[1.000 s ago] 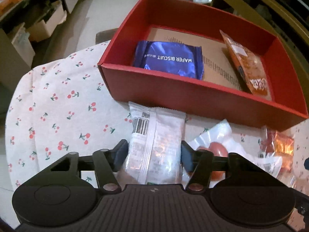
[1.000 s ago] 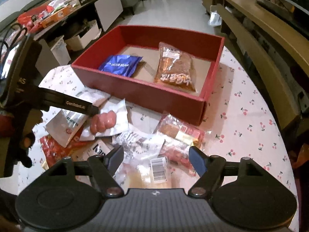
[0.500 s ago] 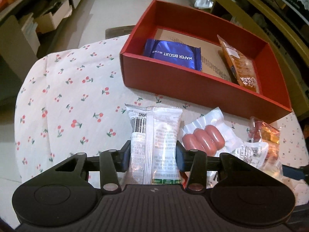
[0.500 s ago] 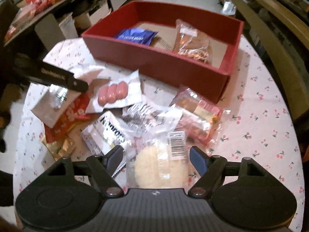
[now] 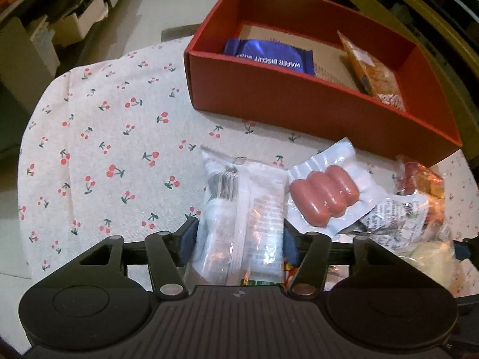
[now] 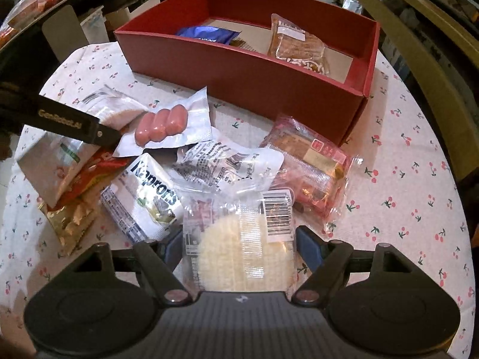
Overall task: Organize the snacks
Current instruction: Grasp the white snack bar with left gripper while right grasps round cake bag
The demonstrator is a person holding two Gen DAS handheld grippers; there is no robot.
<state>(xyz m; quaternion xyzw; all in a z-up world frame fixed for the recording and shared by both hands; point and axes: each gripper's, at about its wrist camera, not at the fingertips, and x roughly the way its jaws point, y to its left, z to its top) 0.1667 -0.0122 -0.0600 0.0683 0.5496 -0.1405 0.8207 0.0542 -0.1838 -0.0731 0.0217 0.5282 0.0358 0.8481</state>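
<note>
A red box (image 5: pixel 299 107) stands on the cherry-print tablecloth and holds a blue wafer biscuit pack (image 5: pixel 269 55) and an orange snack bag (image 5: pixel 374 71). My left gripper (image 5: pixel 239 236) is shut on a white clear-wrapped snack pack (image 5: pixel 242 209); its finger also shows in the right wrist view (image 6: pixel 74 125). My right gripper (image 6: pixel 239 245) has closed around a clear pack with a pale round rice cake (image 6: pixel 245 248), both pads touching its sides. A sausage pack (image 6: pixel 163 125) lies between the pile and the red box (image 6: pixel 245 71).
A heap of snack packs lies in front of the box: a white Naprons pack (image 6: pixel 149 197), a pink wrapped cake (image 6: pixel 311 164), a crinkled clear wrapper (image 6: pixel 221 164), a gold bag (image 6: pixel 71 221). Shelves and cardboard boxes stand beyond the table's far left edge.
My left gripper closed on the white pack and drew back from the box. My right gripper came down over the rice cake pack and narrowed onto it.
</note>
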